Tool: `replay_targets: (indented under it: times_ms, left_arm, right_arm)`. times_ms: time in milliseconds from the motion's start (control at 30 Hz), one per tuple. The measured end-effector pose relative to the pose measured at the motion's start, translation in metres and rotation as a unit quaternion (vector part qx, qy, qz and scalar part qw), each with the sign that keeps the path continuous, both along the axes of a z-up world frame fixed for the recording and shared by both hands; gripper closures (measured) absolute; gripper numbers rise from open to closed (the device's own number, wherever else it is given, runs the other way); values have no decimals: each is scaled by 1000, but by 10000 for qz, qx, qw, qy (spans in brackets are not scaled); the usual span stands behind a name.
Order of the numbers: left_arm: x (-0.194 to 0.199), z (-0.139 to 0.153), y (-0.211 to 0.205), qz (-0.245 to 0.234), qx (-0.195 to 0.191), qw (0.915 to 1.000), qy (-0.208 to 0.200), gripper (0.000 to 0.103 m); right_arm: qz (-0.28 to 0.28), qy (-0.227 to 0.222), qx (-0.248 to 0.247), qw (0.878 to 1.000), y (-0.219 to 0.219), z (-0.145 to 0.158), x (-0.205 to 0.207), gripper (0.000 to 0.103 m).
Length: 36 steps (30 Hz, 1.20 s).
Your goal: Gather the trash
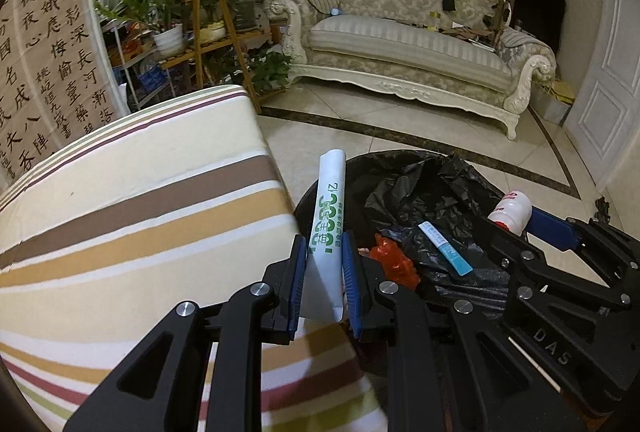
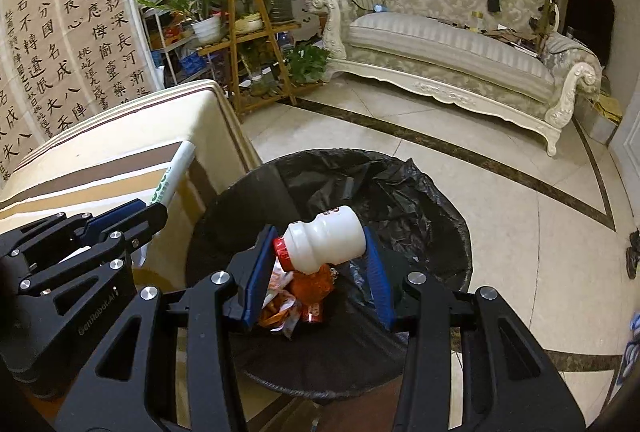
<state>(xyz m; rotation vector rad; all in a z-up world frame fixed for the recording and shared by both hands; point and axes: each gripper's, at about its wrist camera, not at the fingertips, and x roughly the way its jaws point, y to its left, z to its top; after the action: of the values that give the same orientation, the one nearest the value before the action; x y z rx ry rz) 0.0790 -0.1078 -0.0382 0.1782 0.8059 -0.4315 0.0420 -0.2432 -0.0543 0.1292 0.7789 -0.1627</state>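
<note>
My left gripper (image 1: pixel 323 252) is shut on a white tube with green print (image 1: pixel 329 208), held upright at the edge of the striped table beside the bin. My right gripper (image 2: pixel 320 252) is shut on a small white bottle with a red cap (image 2: pixel 322 242), held on its side right above the open bin (image 2: pixel 240 216). The bin has a black liner and holds orange and red wrappers (image 2: pixel 304 292). In the left wrist view the bin (image 1: pixel 408 184) shows a blue-white sachet (image 1: pixel 444 248) and the bottle (image 1: pixel 512 210) in the right gripper.
A striped-cloth table (image 1: pixel 132 216) stands left of the bin. Tiled floor (image 2: pixel 400 152) stretches to a cream sofa (image 2: pixel 448 48) at the back. A wooden plant stand (image 2: pixel 256 44) with potted plants and a calligraphy wall hanging (image 2: pixel 60 44) are at the left.
</note>
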Motion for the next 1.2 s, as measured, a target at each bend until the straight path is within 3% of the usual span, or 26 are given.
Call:
replay_targets:
  times_ms: [233,300,367,567,833,1200]
  left_arm:
    - [9,-3,-10,-15,68,9999,99,80]
    - [9,-4,-9,8,84,9999,134,73]
    - [8,-3,-8,58,55,9999,129,54]
    - [5,2,-3,191,-36,9998,-8,31]
    - [5,7,3,432,-38,9989,-170,22]
    - [-9,13,17,602,-23,9974,-388,19]
  right_arm:
    - [-139,47,51,9999,-11,-7,8,59]
    - [-177,69,79,9998,-12,-9,8,58]
    - [-204,85,88,9997,-14,-10,9,55]
    - [-308,72,59,9995,-17,-10,6,47]
    - [-506,-11,-25,9987,-22,-5,-3,37]
    - [-639,-84,-89,9979,-19,1,-17,29]
